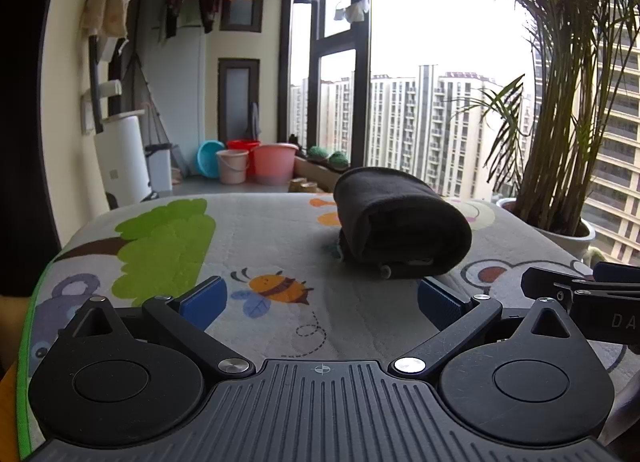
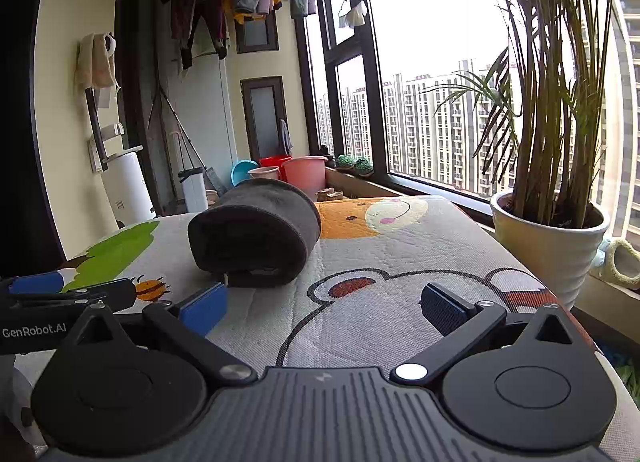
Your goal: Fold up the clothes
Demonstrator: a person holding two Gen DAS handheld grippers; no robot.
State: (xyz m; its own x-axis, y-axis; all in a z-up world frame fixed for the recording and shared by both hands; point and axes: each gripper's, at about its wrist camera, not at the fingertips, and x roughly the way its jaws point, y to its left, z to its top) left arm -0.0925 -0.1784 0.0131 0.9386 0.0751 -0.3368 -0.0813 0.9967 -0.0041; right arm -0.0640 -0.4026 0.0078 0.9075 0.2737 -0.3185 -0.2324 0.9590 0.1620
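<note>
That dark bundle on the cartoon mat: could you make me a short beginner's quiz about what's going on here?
1. True or false: the left gripper is clamped on the dark folded garment.
2. What does the garment rest on? A) the floor B) the cartoon mat C) a bucket
3. Fill in: the right gripper has its fingers ____.

Key: 1 false, both grippers are open and apart from the garment; 2 B; 3 open.

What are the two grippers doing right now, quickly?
Left gripper: open, holding nothing.
Right gripper: open, holding nothing.
</note>
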